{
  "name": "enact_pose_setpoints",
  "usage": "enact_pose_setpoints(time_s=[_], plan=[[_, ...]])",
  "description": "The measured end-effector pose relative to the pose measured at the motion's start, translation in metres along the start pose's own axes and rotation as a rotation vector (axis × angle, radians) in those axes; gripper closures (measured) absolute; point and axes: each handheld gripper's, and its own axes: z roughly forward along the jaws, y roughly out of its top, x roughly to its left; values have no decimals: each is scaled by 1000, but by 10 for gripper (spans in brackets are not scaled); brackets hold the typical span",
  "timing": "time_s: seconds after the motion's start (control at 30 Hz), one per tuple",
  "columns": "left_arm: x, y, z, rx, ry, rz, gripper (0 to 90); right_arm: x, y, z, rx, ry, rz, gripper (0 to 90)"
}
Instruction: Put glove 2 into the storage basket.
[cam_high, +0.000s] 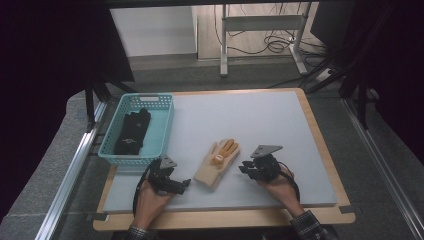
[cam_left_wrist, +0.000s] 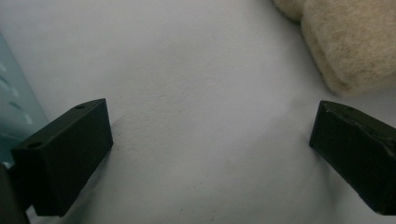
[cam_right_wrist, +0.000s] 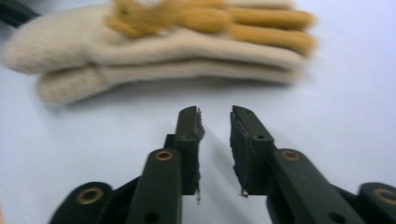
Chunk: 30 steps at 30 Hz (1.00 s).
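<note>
A cream knit glove (cam_high: 218, 163) with orange fingers lies flat on the grey mat, between my two grippers. Its cuff end (cam_left_wrist: 348, 44) shows at the upper right of the left gripper view. My left gripper (cam_high: 184, 184) rests on the mat just left of the cuff, jaws wide apart and empty (cam_left_wrist: 212, 144). My right gripper (cam_high: 243, 169) sits just right of the glove, pointing at it. Its jaws stand slightly apart with bare mat between them (cam_right_wrist: 215, 114), and the glove (cam_right_wrist: 177, 44) lies a short way ahead. A pair of black gloves (cam_high: 133, 131) lies in the teal basket (cam_high: 163, 131).
The teal basket stands at the mat's left edge, its wall (cam_left_wrist: 14, 107) close beside my left gripper. The grey mat (cam_high: 260, 117) covers a wooden board (cam_high: 327, 150). Metal rails run along both sides of the table, and a desk frame with cables stands beyond.
</note>
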Motion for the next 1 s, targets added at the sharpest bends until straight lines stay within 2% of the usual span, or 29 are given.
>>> enact_pose_setpoints(time_s=[0.27,0.47,0.57,0.83,1.0], plan=[[0,0,0,-2,-1,-4,0,-28,-21,-21,-21,-111,73,456],[0,0,0,-2,-1,-5,0,-44,-36,-31,-28,-187,99,334],[0,0,0,0,-1,-11,0,-49,-44,-35,-32,-216,122,307],[0,0,0,0,-1,-14,0,-61,-57,-43,-19,-277,146,272],[0,0,0,0,-1,-13,0,-62,-59,-43,-5,-278,158,244]])
